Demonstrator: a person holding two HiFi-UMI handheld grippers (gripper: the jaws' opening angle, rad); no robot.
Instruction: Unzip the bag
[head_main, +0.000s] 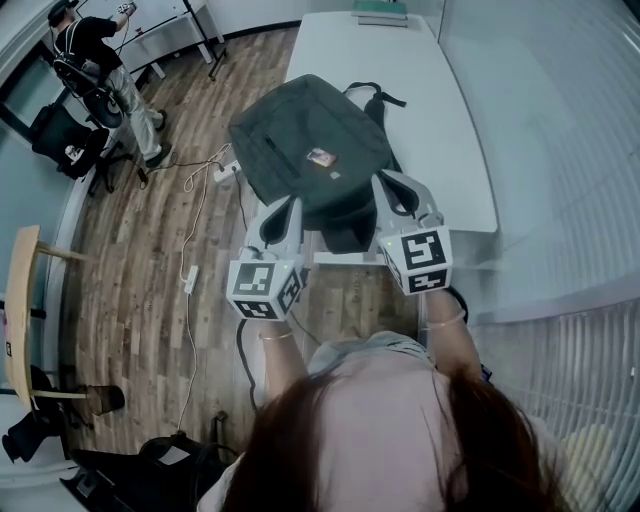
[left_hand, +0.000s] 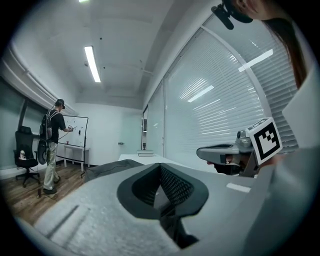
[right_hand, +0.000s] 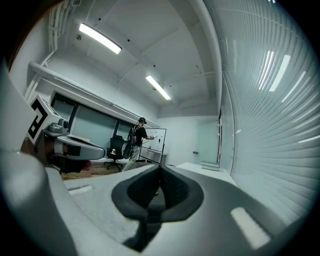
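On the left, the left gripper (head_main: 284, 210) is hovering level by the bag's near corner, its claw pinched fully together on nothing. Between the two tools, the bag (head_main: 305, 140), a dark backpack, is lying flat on the near end of the white table (head_main: 450, 120). It is reaching right to the table's near edge, with its straps trailing at the far side. It is looking soft and floppy to me, probably light enough to slide when tugged. I am guessing one claw will need to pin the fabric beside the zip while the other is pulling the small tab. The tab itself is too small to make out. The bag is showing no open mouth, so whatever is inside is hidden. On the right, the right gripper (head_main: 394, 188) is hanging just beside the bag, claw likewise closed and empty.
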